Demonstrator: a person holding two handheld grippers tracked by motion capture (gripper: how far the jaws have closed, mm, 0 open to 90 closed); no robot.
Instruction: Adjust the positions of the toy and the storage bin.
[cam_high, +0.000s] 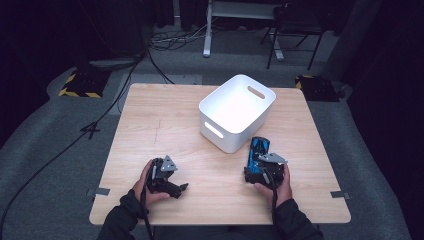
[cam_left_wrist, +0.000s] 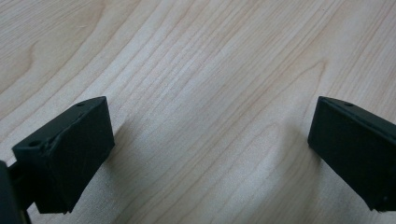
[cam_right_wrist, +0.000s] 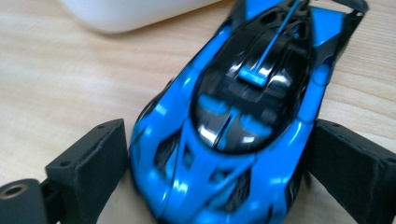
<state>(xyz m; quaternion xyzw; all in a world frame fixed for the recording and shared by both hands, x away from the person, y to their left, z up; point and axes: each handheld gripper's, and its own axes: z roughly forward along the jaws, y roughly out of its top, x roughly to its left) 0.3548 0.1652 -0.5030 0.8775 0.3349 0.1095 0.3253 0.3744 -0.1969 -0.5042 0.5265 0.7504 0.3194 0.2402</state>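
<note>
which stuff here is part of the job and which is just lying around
In the job:
- blue toy car, between the right gripper's pads
- white bin, just beyond the car
- right gripper

Lying about:
- left gripper, open over bare table, holding nothing
- cables on the floor
- chair behind the table

No readable text, label, brand or number anywhere; merely yellow-and-black hazard stripes (cam_high: 79, 93) on a floor plate beyond the counter (cam_high: 150, 125).

my left gripper (cam_high: 176, 189) rests low with jaws spread wide; my right gripper (cam_right_wrist: 219, 163) has its jaws at their widest.
</note>
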